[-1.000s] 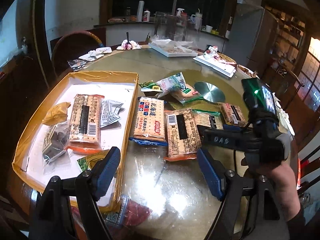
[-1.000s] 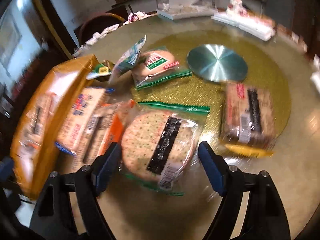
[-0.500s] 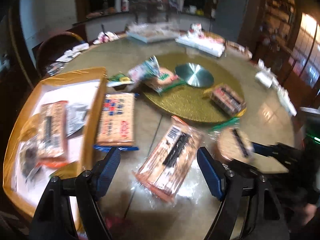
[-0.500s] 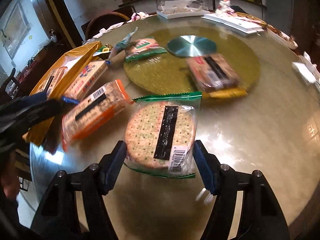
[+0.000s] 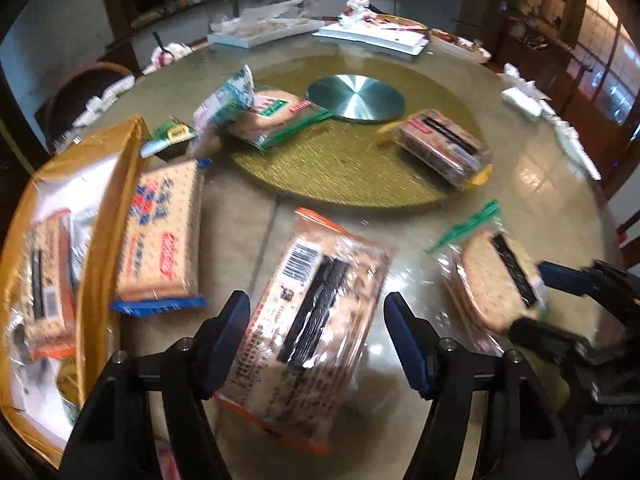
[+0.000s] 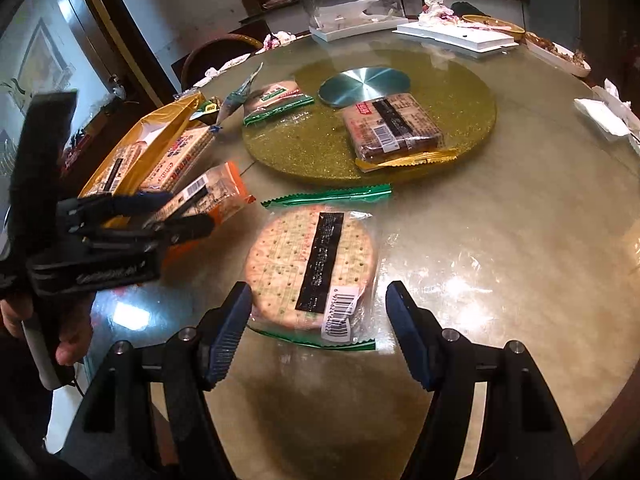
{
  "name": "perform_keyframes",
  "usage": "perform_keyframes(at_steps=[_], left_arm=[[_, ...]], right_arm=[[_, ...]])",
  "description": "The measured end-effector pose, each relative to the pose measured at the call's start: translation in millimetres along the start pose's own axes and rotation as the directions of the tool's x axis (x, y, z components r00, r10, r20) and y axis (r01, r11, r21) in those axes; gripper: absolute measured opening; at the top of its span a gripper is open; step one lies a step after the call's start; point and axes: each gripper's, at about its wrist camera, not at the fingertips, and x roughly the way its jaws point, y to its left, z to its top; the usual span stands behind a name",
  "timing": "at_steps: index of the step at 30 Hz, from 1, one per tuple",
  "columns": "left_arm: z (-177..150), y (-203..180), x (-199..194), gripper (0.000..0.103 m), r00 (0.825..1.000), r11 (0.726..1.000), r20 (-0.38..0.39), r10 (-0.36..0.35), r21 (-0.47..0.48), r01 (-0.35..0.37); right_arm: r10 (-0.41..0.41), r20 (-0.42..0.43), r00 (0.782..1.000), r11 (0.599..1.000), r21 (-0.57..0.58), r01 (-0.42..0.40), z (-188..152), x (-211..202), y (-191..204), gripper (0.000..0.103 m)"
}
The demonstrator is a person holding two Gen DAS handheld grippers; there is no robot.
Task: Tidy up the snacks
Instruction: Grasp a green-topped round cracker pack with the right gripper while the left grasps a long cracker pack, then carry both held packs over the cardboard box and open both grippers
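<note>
1. Crackers first, from the left wrist view: the left tongs (image 5: 316,340) straddle a rectangular orange-edged clear packet of crackers (image 5: 312,320) lying askew on the glossy round worktop (image 5: 520,184). Their jaws have just been closing with the packet between them, but the blue pads (image 5: 234,328) stand just beside its edges rather than pressing, so they read as released. The gold cardboard tray (image 5: 100,216) with packets already inside sits just to the left, and a blue-edged cracker packet (image 5: 164,236) leans against its wall.

2. From the right wrist view: the right tongs (image 6: 316,328) bracket a round green-edged clear packet of crackers (image 6: 316,268), flat on the worktop. Their jaws have been closing too; the left pad seems to touch the wrapper's edge, the right pad stands clear, so nothing is gripped. The left tongs (image 6: 180,212) show at far left over the orange packet.

3. To do this step well, I judge each pair should centre on its packet's narrow width, squeeze gently so the crackers don't crack, then lift level toward the tray.
</note>
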Motion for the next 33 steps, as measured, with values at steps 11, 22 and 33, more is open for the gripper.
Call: perform_keyframes(at_steps=[11,22,33], left_arm=[[13.5,27.4,6.1,0.070,0.997,0.989,-0.028,-0.073,-0.127,0.069],[-14.9,5.8,0.7,0.075,1.000,1.000,-0.024,-0.006,-0.005,0.005],[-25.4,5.1,-10.1,0.057,0.999,0.997,0.030,0.035,-0.066,-0.033]], right_arm=[[0.025,-0.011,1.000,1.000,-0.002,-0.025,12.5,10.0,7.7,0.080],[-0.101,0.013,0.995,0.995,0.006,0.101,9.1,9.6,9.0,0.070],[-0.006,0.037,0.999,0.996,0.094,0.003,2.9,-4.8,-2.5,0.021]])
